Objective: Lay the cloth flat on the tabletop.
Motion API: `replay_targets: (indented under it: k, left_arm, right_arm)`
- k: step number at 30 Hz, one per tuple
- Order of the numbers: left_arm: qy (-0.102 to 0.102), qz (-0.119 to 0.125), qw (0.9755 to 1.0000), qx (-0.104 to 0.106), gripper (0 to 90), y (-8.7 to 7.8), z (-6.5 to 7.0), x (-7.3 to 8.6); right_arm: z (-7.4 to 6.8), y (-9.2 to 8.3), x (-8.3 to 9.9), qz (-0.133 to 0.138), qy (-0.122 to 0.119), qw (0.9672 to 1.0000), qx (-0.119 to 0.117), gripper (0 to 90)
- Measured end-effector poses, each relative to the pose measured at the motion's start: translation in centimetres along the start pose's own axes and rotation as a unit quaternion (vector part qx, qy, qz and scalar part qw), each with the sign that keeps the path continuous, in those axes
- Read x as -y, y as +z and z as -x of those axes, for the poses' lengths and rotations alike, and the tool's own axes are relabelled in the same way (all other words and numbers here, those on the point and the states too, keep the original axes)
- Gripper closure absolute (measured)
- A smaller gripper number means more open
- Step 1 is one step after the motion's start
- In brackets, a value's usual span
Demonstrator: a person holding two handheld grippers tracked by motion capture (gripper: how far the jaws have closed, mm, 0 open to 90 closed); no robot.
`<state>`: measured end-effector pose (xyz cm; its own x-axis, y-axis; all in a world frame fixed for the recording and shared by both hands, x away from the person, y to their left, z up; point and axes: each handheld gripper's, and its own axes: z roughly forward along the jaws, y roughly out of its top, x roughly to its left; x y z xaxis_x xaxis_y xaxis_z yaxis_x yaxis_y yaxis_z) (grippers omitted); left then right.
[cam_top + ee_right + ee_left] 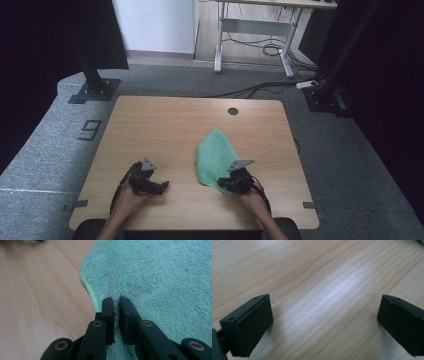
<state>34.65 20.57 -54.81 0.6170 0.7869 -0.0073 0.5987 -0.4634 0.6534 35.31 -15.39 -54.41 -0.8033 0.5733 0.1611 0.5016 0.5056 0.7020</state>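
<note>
table (165,120): bare wood | green towel (215,155): bunched, right of table centre, not yet flat or folded | right gripper (116,305): jaws pinching towel's near edge | left gripper (324,322): jaws spread, idle left of towel

High cam overhead, gripper cams close, prob. sharing tabletop (165,130)
</note>
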Motion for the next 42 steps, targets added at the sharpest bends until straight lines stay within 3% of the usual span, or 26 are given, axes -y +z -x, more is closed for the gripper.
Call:
replay_targets:
  k: [2, 6, 8, 15, 19, 28, 36, 39, 41, 42]
  left_arm:
    - [-0.002, -0.003, 1.0000, -0.003, 2.3, -0.1, 0.0, -0.2]
    - [0.002, -0.006, 1.0000, 0.002, 14.7, -0.1, 0.0, -0.8]
    - [0.008, -0.003, 0.9999, 0.006, 15.6, 0.0, 0.0, -1.3]
    - [0.008, 0.047, 0.9984, 0.032, 24.3, 0.3, 0.3, -4.3]
    - [0.024, 0.057, 0.9972, 0.042, 28.9, 1.3, 1.1, -6.3]
    - [0.066, 0.041, 0.9961, 0.041, 37.1, 4.4, 3.0, -9.0]
    - [0.083, 0.029, 0.9944, 0.058, 39.2, 6.6, 4.1, -9.9]
    - [0.093, 0.013, 0.9938, 0.059, 43.0, 7.3, 4.5, -9.9]
    - [0.079, 0.017, 0.9938, 0.076, 46.7, 7.6, 4.4, -9.8]
    - [0.074, 0.020, 0.9943, 0.075, 50.8, 7.7, 4.4, -9.8]
  right_arm:
    - [-0.1, -0.1, 0.1, 0.000, 0.000, 1.0000, -0.001, 81.9]
    - [-0.1, -0.1, 0.2, 0.002, 0.000, 1.0000, -0.005, 81.5]
    - [0.0, -0.1, 0.2, 0.004, 0.005, 0.9999, -0.010, 81.5]
    - [0.2, -0.1, 0.3, 0.008, 0.005, 0.9998, -0.016, 80.5]
    - [0.2, -0.1, 0.4, 0.011, 0.005, 0.9998, -0.018, 79.9]
    - [0.4, -0.1, 0.5, 0.013, 0.005, 0.9996, -0.025, 79.4]
    - [0.4, -0.1, 0.5, 0.013, 0.004, 0.9995, -0.028, 78.5]
    - [0.4, -0.1, 0.5, 0.013, 0.003, 0.9995, -0.029, 78.5]
    - [0.4, -0.1, 0.5, 0.012, 0.004, 0.9995, -0.029, 78.5]
    - [0.4, -0.1, 0.5, 0.013, 0.003, 0.9995, -0.029, 78.5]
